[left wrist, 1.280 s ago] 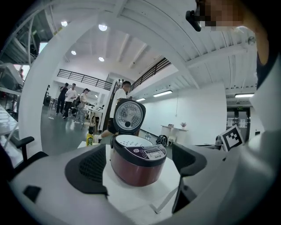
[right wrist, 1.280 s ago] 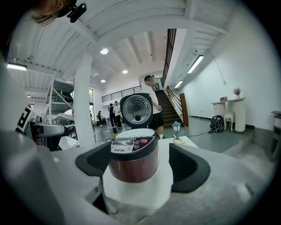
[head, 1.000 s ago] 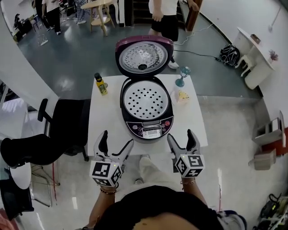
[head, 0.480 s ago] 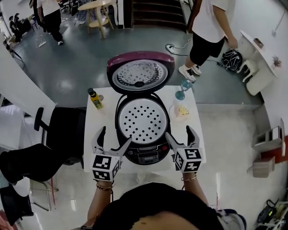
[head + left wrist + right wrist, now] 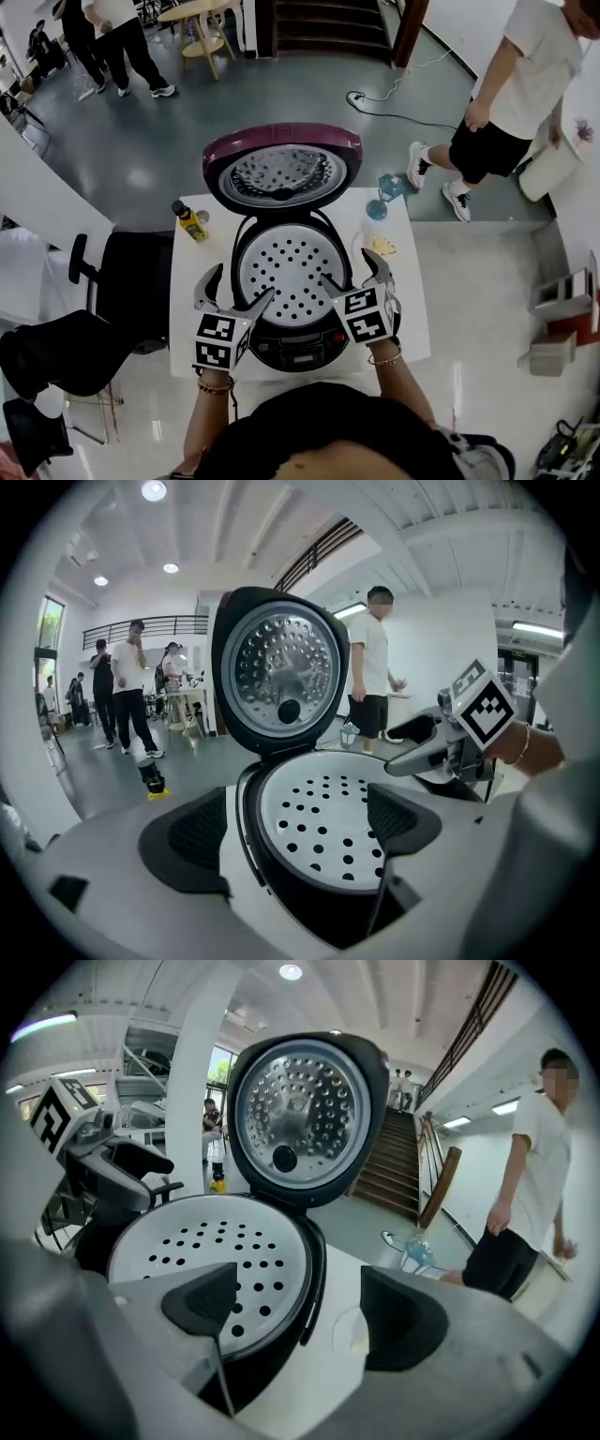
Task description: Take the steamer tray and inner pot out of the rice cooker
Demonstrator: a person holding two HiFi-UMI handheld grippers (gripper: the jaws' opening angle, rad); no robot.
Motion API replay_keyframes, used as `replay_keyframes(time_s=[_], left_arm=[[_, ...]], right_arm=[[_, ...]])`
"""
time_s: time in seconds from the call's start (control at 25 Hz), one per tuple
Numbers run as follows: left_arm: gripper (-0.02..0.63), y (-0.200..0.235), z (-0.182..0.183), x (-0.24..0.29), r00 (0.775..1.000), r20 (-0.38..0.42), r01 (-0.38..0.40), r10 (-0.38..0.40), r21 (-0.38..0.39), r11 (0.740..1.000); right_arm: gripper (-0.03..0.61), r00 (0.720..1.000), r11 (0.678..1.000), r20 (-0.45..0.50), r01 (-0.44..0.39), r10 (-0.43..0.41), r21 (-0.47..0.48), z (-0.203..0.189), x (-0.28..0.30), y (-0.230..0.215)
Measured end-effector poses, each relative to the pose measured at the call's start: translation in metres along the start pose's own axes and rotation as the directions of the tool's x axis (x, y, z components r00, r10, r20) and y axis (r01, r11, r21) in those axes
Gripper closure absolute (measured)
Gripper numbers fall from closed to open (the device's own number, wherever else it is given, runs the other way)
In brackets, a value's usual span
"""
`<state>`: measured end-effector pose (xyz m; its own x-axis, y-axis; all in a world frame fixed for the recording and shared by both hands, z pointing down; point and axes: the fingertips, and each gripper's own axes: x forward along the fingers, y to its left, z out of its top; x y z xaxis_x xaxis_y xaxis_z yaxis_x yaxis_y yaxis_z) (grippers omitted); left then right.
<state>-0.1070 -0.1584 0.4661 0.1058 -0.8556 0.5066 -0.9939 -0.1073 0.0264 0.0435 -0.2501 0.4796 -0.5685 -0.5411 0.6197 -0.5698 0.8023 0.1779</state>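
Both grippers had advanced from the table's near edge.

- White table (image 5: pixel 204 267).
- Rice cooker (image 5: pixel 302 352), lid raised.
- Steamer tray (image 5: pixel 289 281): sat in the cooker mouth, untouched.
- Left gripper (image 5: pixel 242 286), right gripper (image 5: pixel 352 267): jaws apart, empty, flanking the tray.
- Step: reaching. Next move likely called for gripping the tray rim.
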Motion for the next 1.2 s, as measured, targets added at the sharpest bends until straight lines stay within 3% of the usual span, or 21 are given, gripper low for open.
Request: replay_keyframes(time_s=[0.24,0.4,0.56,0.76,0.92,1.08,1.2], left_arm=[[0.167,0.006,-0.011,0.023,0.987,-0.157,-0.006,0.033,0.165,0.986],[0.167,0.009,-0.023,0.035,0.968,-0.246,0.016,0.05,0.259,0.966],[0.167,0.01,-0.029,0.044,0.955,-0.289,0.031,0.068,0.327,0.945],[0.167,0.015,-0.03,0.045,0.957,-0.289,0.051,0.037,0.291,0.955],[0.167,0.02,-0.03,0.043,0.958,-0.287,0.061,0.023,0.277,0.959],[0.167,0.02,-0.028,0.042,0.96,-0.279,0.077,-0.003,0.254,0.964],[0.167,0.021,-0.029,0.041,0.961,-0.276,0.079,-0.008,0.245,0.966]], right_arm=[[0.183,0.992,0.997,-0.13,-0.005,-0.005,-0.081,-0.008,0.026,-0.002],[0.183,0.968,0.987,-0.249,-0.014,-0.026,-0.158,-0.026,0.043,0.0],[0.183,0.954,0.984,-0.298,-0.024,-0.03,-0.175,-0.035,0.053,-0.003],[0.216,0.95,0.987,-0.313,-0.043,-0.007,-0.155,-0.033,0.053,-0.006],[0.392,0.963,0.986,-0.265,-0.005,-0.041,-0.169,-0.023,0.05,-0.006],[0.47,0.975,0.983,-0.211,0.033,-0.071,-0.179,-0.013,0.046,-0.007],[0.478,0.984,0.988,-0.167,0.036,-0.061,-0.147,-0.005,0.044,-0.008]])
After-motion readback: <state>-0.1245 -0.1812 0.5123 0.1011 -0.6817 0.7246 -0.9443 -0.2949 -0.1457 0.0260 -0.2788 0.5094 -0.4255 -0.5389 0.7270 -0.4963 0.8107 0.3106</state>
